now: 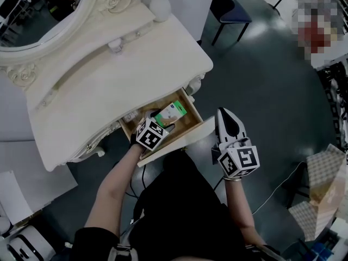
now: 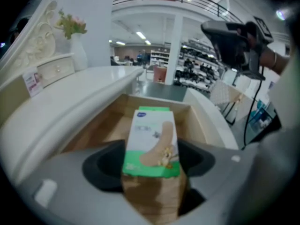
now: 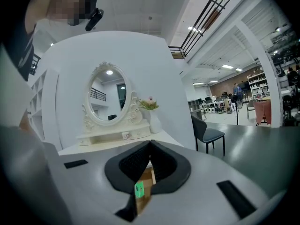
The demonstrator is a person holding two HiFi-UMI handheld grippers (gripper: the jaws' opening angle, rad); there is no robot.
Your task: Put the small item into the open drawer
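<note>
In the head view, the left gripper (image 1: 163, 125) reaches over the open drawer (image 1: 190, 125) of the dressing table (image 1: 109, 75), with the small box (image 1: 173, 112) at its tip, inside the drawer's outline. The right gripper (image 1: 224, 116) hangs beside the drawer front. In the left gripper view the fingers (image 2: 103, 165) clasp the box on both sides above the wooden bottom, apparently to lower it gently. In the right gripper view the fingers (image 3: 133, 161) are pressed together, empty.

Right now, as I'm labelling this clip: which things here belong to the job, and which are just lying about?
Job:
- plaster box, between the jaws of the left gripper
- open drawer

Lying about:
- oval mirror
- vase
- chair
- right gripper, shut and empty
</note>
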